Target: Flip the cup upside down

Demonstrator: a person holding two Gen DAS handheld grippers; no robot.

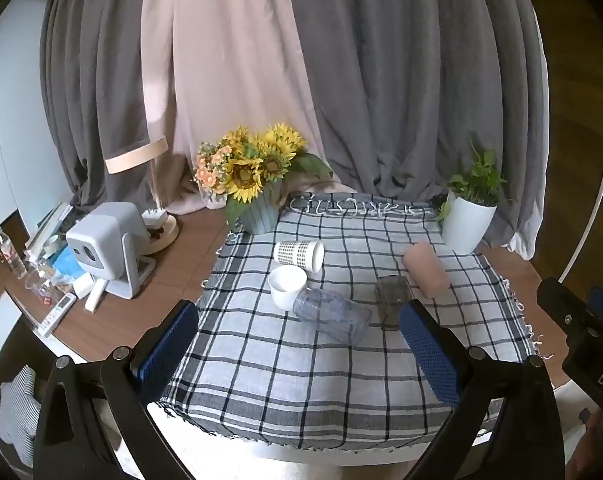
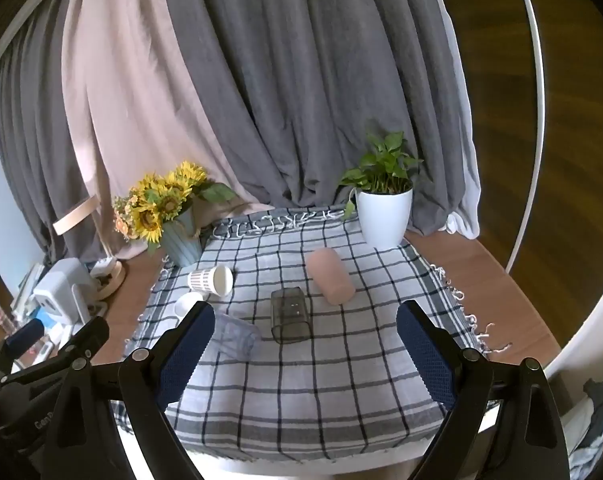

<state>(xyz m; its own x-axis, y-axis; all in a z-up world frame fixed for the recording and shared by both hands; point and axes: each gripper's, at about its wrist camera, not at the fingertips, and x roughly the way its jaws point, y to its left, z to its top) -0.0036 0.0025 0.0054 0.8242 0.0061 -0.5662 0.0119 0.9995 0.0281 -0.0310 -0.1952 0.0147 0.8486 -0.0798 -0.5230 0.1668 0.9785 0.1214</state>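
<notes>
Home: curtains [image 1: 381,80], sunflower vase [image 1: 257,184], checked tablecloth [image 1: 301,368].

White letters "DAS", cut off at the frame edge, on the black body of the right hand-held gripper [image 1: 581,332] in the left wrist view. Pale partial lettering, perhaps "Gen D", on the black left hand-held gripper [image 2: 41,420] body; not clearly legible.

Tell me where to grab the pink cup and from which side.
Grip the pink cup across its round wall near mid-length, coming down from above. It lies on its side on the checked cloth, clear of the smoky square cup, so both long flanks look open; the right gripper is nearer.
</notes>
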